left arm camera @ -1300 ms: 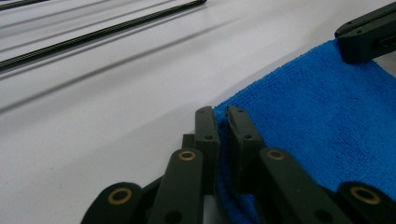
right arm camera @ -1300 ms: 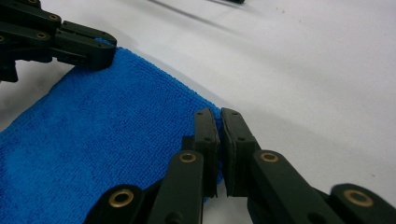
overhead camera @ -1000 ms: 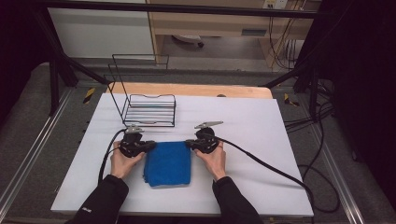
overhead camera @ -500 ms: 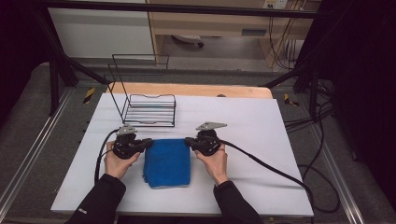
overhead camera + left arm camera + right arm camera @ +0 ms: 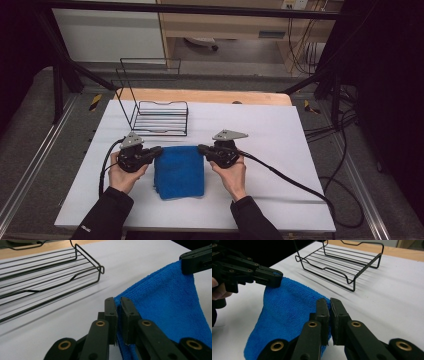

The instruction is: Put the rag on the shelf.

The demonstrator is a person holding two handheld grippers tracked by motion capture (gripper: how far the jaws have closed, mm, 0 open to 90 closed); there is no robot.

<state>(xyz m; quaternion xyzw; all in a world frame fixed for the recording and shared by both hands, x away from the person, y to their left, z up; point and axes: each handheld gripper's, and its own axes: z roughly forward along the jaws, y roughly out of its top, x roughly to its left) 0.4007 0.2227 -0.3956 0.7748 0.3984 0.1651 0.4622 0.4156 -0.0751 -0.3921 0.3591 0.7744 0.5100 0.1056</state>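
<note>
A folded blue towel (image 5: 179,171) lies in the middle of the white table (image 5: 280,135). My left gripper (image 5: 159,149) is shut on the towel's far left corner, and the cloth (image 5: 170,302) is pinched between its jaws (image 5: 119,302). My right gripper (image 5: 201,148) is shut on the far right corner, with the towel (image 5: 287,312) running left from its jaws (image 5: 329,303). The far edge is raised a little off the table between the two grippers. Each gripper view also shows the other gripper (image 5: 196,261) (image 5: 268,276) clamped on its own corner.
A black wire rack (image 5: 160,119) stands just behind the towel at the back left, close to the left gripper. The rack (image 5: 50,272) (image 5: 339,262) is empty. Cables trail from both grippers across the table. A wooden board (image 5: 210,96) lies along the table's far edge.
The left gripper has shifted slightly left and toward the person, and the right one slightly right. Both stay clamped on the towel's far corners.
</note>
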